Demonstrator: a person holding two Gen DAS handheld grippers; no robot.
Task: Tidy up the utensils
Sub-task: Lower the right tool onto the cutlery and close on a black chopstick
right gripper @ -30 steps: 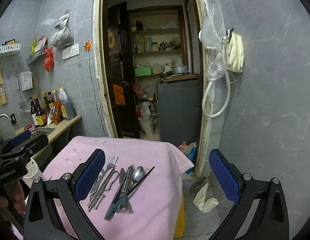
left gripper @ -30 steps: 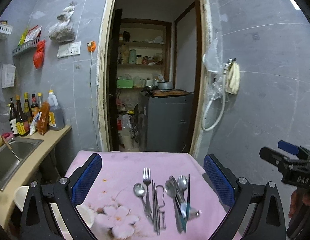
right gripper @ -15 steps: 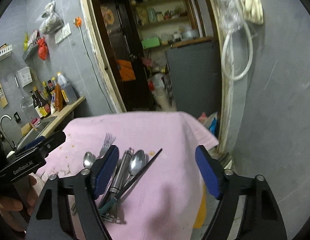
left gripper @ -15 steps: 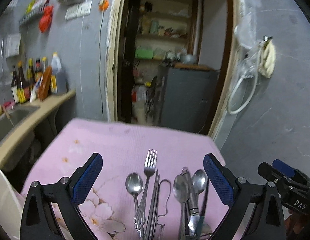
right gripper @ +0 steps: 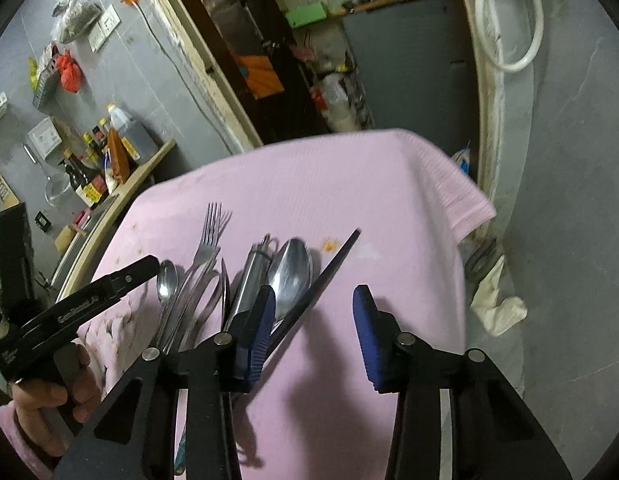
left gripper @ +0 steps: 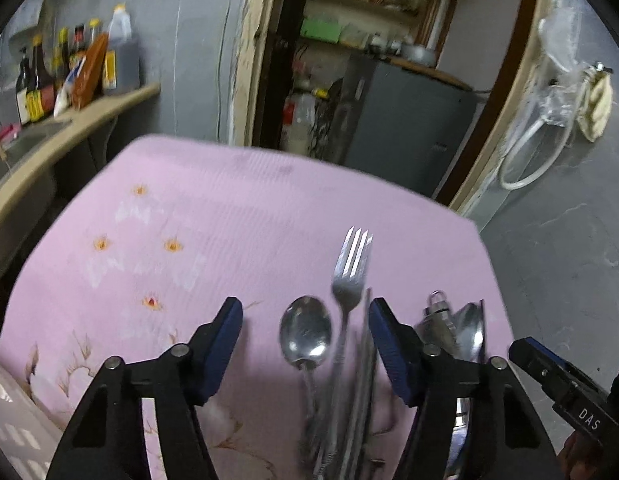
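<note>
Both tools are closing, nothing pinched: left tool (left gripper: 305, 344) over spoon (left gripper: 305, 330) and fork (left gripper: 351, 276), right tool (right gripper: 313, 324) over black stick (right gripper: 325, 276).

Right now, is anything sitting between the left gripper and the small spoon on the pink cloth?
Nothing visible blocks it. The left gripper, jaws closing, frames the small spoon directly, though the fork lies close beside it between the same fingers.
</note>
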